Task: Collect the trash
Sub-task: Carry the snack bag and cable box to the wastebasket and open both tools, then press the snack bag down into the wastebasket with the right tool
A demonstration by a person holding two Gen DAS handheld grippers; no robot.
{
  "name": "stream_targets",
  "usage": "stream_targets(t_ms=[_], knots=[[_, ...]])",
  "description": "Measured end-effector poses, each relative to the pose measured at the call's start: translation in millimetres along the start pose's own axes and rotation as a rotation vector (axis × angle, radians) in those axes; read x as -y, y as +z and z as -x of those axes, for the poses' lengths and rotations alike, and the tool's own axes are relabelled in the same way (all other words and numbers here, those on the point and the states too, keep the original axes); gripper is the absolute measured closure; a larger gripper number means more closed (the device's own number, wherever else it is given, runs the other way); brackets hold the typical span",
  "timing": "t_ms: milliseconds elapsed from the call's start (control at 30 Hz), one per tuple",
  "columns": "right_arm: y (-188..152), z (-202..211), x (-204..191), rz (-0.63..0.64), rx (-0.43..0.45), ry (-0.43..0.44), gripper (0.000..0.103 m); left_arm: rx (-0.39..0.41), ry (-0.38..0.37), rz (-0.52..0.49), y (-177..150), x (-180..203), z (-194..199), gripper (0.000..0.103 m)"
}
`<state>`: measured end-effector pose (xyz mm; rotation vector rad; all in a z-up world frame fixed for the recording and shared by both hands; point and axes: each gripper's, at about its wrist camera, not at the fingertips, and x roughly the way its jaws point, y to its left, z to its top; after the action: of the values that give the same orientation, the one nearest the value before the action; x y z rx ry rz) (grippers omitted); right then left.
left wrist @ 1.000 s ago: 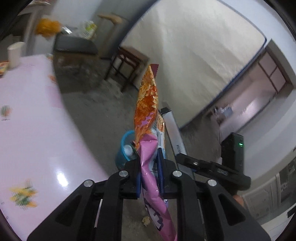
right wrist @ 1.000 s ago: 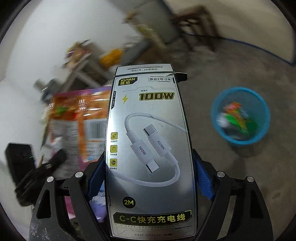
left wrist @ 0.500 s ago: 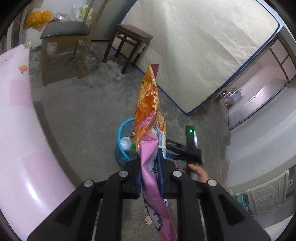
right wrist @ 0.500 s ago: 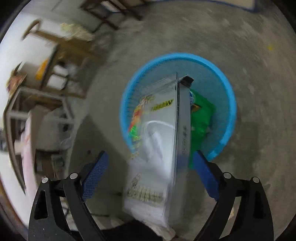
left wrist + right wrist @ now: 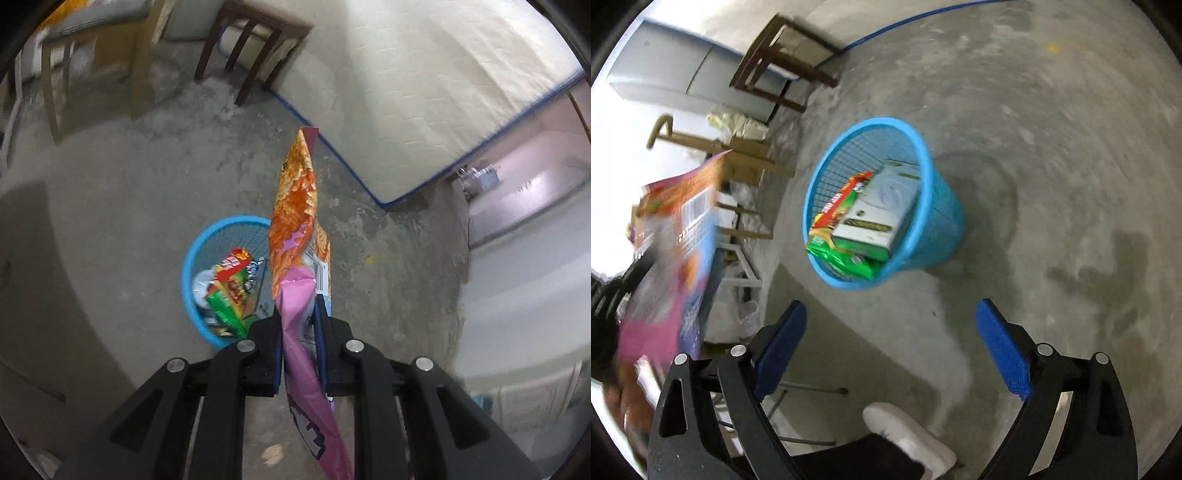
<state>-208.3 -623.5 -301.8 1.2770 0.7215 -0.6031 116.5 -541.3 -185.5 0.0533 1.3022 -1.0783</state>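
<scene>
My left gripper point(image 5: 298, 325) is shut on an orange and pink snack bag point(image 5: 295, 221), which stands up between the pads just right of the blue mesh bin point(image 5: 192, 258). In the right wrist view that bag point(image 5: 672, 236) shows blurred at the left edge. My right gripper point(image 5: 890, 332) is open with nothing between its blue pads point(image 5: 1001, 343), above the floor in front of the blue bin point(image 5: 938, 221). Inside the bin lie a silver cable box point(image 5: 882, 206) and green and red wrappers point(image 5: 834, 254).
The bin stands on a bare concrete floor point(image 5: 1052, 147). A dark wooden stool point(image 5: 255, 40) and a light wooden chair point(image 5: 92, 55) stand beyond it, with a mattress point(image 5: 424, 92) leaning at the right. A white shoe point(image 5: 908, 432) shows below my right gripper.
The silver cable box left my right gripper and dropped into the blue bin; its jaws now stand wide and bare. My left gripper carried the snack bag down toward the bin.
</scene>
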Motion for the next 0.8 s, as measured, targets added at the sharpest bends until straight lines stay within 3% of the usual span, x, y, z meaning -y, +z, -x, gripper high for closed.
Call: stream_targets(t_ms=[67, 133, 167, 233, 367, 533, 667, 767, 800], knots=[[-5.2, 3.9, 12.3, -0.038, 0.007, 0.010, 0.014, -0.024, 0.001, 0.080, 6.4, -9.2, -35.8, 0.082], [-13.1, 9.7, 22.3, -0.069, 0.006, 0.003, 0.014, -0.061, 0.057, 0.137, 3.6, -19.5, -61.4, 0.039], [-17.7, 11.9, 28.3, -0.083, 0.003, -0.001, 0.014, -0.101, 0.091, 0.175, -1.1, -28.6, -76.4, 0.037], [-24.6, 15.5, 34.0, -0.096, 0.000, -0.002, 0.014, -0.144, 0.083, 0.228, -8.1, -35.8, -86.8, 0.037], [-32.0, 19.3, 38.6, -0.092, 0.001, -0.012, 0.014, -0.129, 0.067, 0.219, -12.2, -35.7, -66.6, 0.037], [-26.8, 20.3, 19.9, -0.043, 0.018, 0.009, 0.016, -0.007, 0.054, 0.152, -1.0, -26.4, 7.9, 0.037], [-12.8, 18.6, -22.9, 0.068, 0.066, 0.023, 0.022, 0.098, 0.065, -0.030, -6.3, -4.0, 100.1, 0.036], [6.5, 7.4, -56.4, 0.146, 0.097, -0.016, 0.034, 0.183, 0.084, -0.121, -32.0, -5.6, 177.5, 0.030], [14.6, -0.8, -67.7, 0.180, 0.101, -0.039, 0.043, 0.207, 0.091, -0.138, -37.5, -8.2, 195.0, 0.028]])
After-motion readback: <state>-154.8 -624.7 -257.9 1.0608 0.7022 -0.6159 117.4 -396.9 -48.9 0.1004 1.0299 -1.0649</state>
